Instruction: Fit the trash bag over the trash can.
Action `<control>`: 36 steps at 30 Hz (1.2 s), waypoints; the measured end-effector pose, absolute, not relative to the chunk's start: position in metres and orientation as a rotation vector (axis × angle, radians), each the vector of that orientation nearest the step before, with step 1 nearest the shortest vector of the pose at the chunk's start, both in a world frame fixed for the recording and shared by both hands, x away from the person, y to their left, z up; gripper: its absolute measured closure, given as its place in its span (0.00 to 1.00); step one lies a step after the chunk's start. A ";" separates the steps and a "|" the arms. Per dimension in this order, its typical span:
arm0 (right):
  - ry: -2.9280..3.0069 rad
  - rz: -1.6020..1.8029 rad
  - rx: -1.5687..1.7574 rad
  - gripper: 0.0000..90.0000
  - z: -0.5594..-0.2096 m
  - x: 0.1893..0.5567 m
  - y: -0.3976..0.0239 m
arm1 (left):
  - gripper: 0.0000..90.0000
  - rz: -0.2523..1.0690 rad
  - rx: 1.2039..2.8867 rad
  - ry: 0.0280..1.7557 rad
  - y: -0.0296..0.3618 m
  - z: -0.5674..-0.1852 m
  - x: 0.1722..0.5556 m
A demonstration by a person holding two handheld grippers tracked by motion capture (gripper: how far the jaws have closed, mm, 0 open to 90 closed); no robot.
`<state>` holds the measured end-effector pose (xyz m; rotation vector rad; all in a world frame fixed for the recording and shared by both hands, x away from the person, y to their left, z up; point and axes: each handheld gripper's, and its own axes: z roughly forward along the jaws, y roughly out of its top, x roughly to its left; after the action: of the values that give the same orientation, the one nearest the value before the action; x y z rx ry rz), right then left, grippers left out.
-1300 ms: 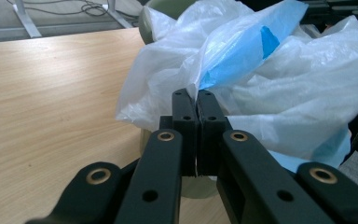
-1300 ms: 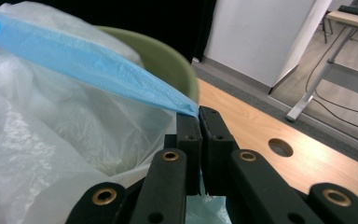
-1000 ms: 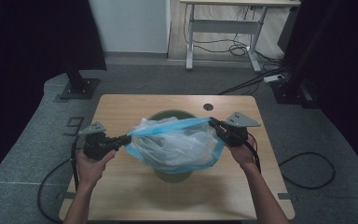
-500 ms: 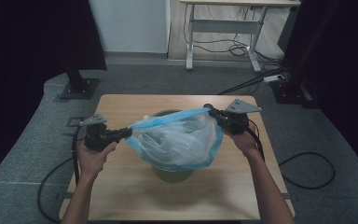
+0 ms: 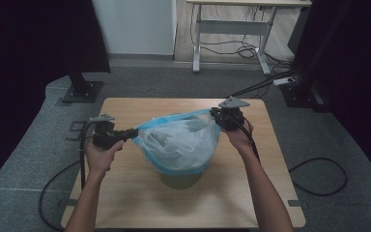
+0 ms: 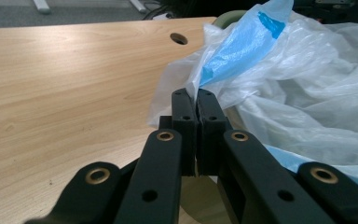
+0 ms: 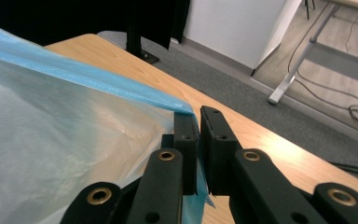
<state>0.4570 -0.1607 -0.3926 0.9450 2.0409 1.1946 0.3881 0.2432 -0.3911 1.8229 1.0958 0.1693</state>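
1. Tabletop (image 5: 125, 203) of pale wood grain fills the middle of the high view, with one round cable hole near its far edge, seen in the left gripper view (image 6: 179, 38).
2. Grey carpet surrounds it; black curtains hang at both sides, a white wall panel stands behind, and a metal-legged desk (image 5: 232, 29) sits at the back with loose cables beneath.
3. A black stand base (image 5: 81, 92) rests on the carpet off the table's far left corner, and a power strip (image 5: 286, 81) lies off the far right.
4. A clear plastic bag with a blue rim (image 5: 181, 140) is stretched over a green bin (image 5: 179, 180) at the table's centre.
5. The left gripper (image 5: 134, 131), in the person's left hand (image 5: 101, 157), has its jaws pressed together on the bag's rim at the near left (image 6: 196, 100).
6. The right gripper (image 5: 217, 116), in the right hand (image 5: 239, 137), pinches the blue rim at the far right; in the right gripper view (image 7: 198, 123) a thin gap shows between the jaws, with film caught in it.
7. The bag covers most of the bin, so the bin's inside cannot be made out.
8. Both forearms are cut off by the bottom edge of the high view.
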 end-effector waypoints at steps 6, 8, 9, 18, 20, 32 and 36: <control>2.083 1.167 0.985 0.93 -0.408 0.470 -0.153 | 0.97 0.139 1.828 1.131 0.240 -0.400 0.401; 2.089 1.178 1.005 0.93 -0.412 0.473 -0.152 | 0.97 0.121 1.828 1.147 0.239 -0.404 0.406; 2.097 1.185 1.018 0.93 -0.415 0.475 -0.152 | 0.97 0.116 1.831 1.151 0.238 -0.406 0.408; 2.193 1.224 1.112 0.95 -0.435 0.483 -0.145 | 0.97 0.061 1.862 1.187 0.226 -0.420 0.420; 2.206 1.231 1.108 0.95 -0.439 0.483 -0.143 | 0.97 0.041 1.864 1.191 0.224 -0.424 0.424; 2.277 1.252 1.158 0.99 -0.459 0.481 -0.138 | 0.98 -0.012 1.851 1.222 0.222 -0.442 0.428; 2.299 1.228 1.199 0.99 -0.465 0.481 -0.139 | 0.98 -0.005 1.880 1.231 0.221 -0.447 0.428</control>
<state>0.4809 -0.1389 -0.4652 1.1994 2.2990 1.2278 0.4275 0.2212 -0.4475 1.8800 1.2310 -0.0049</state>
